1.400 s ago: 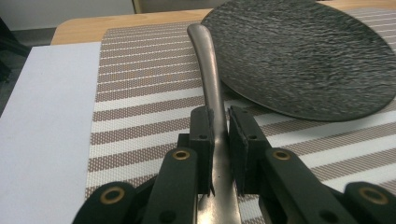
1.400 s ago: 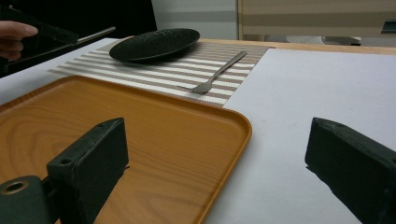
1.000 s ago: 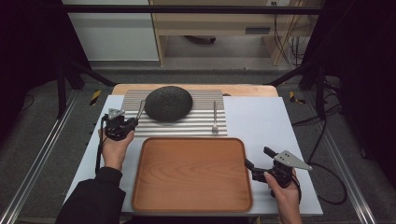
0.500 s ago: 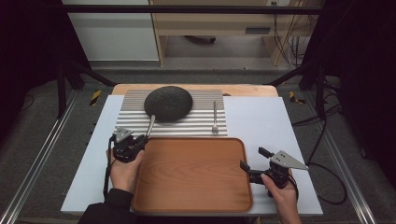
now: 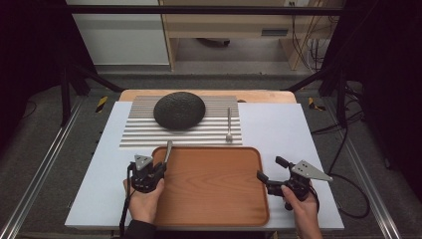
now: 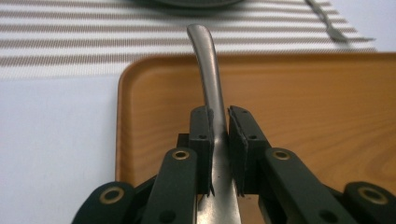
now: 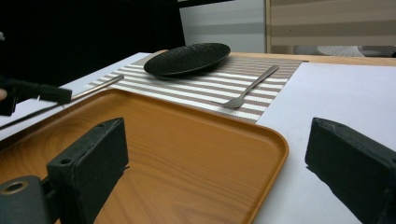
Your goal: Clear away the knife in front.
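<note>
My left gripper [image 5: 160,168] is shut on a slim metal piece of cutlery [image 5: 168,151], whose rounded handle end [image 6: 205,60] points away toward the striped placemat [image 5: 199,134]. It hovers over the left rim of the wooden tray [image 5: 214,199]. In the right gripper view the cutlery [image 7: 93,91] shows as a thin bar above the tray's far corner. My right gripper [image 5: 268,168] stands open at the tray's right edge, one jaw over the tray [image 7: 187,140] and the other over the white table, nothing gripped.
A black plate [image 5: 179,110] sits on the placemat behind the tray, with a fork [image 5: 229,124] lying to its right. The white tabletop [image 5: 278,129] has free room on both sides of the tray. Dark frame rails flank the table.
My left gripper has carried the cutlery from beside the plate, near the placemat's left edge, back toward me and right to the tray's left rim. The right gripper has stayed put.
</note>
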